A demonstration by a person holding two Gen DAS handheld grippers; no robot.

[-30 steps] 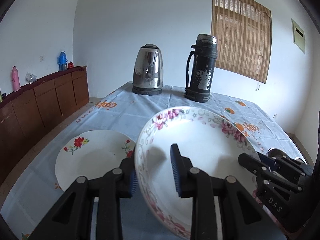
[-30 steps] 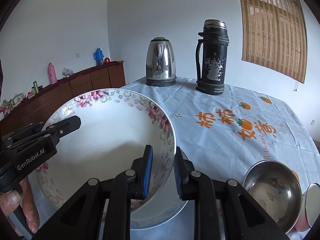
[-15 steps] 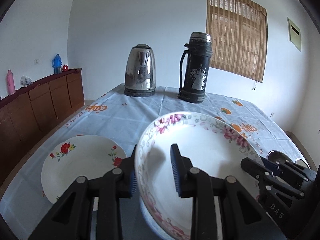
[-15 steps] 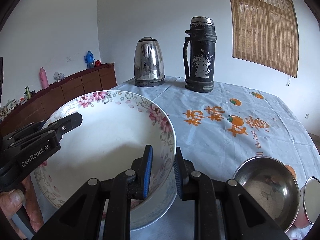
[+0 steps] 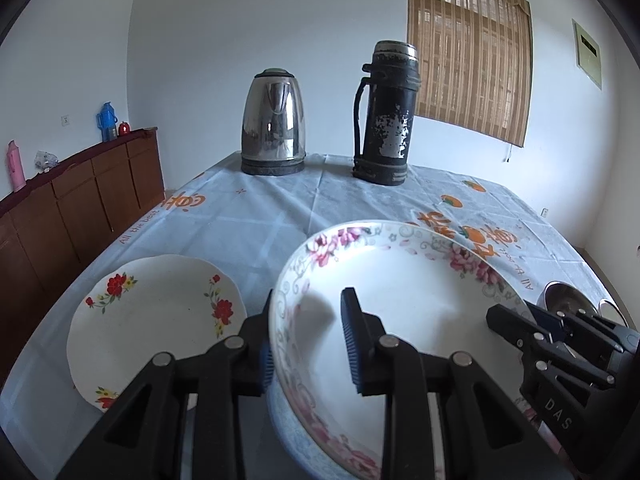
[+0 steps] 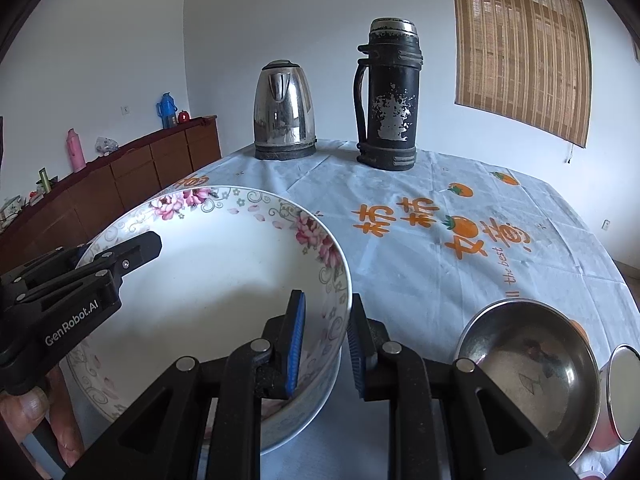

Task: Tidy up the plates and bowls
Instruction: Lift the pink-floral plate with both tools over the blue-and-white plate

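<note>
Plate (image 5: 156,320) with red flowers lies flat on the left of the worktop (image 5: 256,220), just beside the action. Next along, the left claw (image 5: 308,344) is clamped across the near-left rim of the pink-flowered bowl (image 5: 400,300), one pad outside, one inside. The bowl sits tilted, nested in a pale blue dish (image 6: 304,412) beneath it. Over on the bowl's right rim, the right claw (image 6: 324,340) straddles the edge too, its blue pads (image 6: 296,336) on either side of the wall, though a firm pinch cannot be confirmed from here. Right of that, a steel bowl (image 6: 528,364) rests on the cloth. At the back stand a kettle (image 6: 285,110) and a black flask (image 6: 390,96).
</note>
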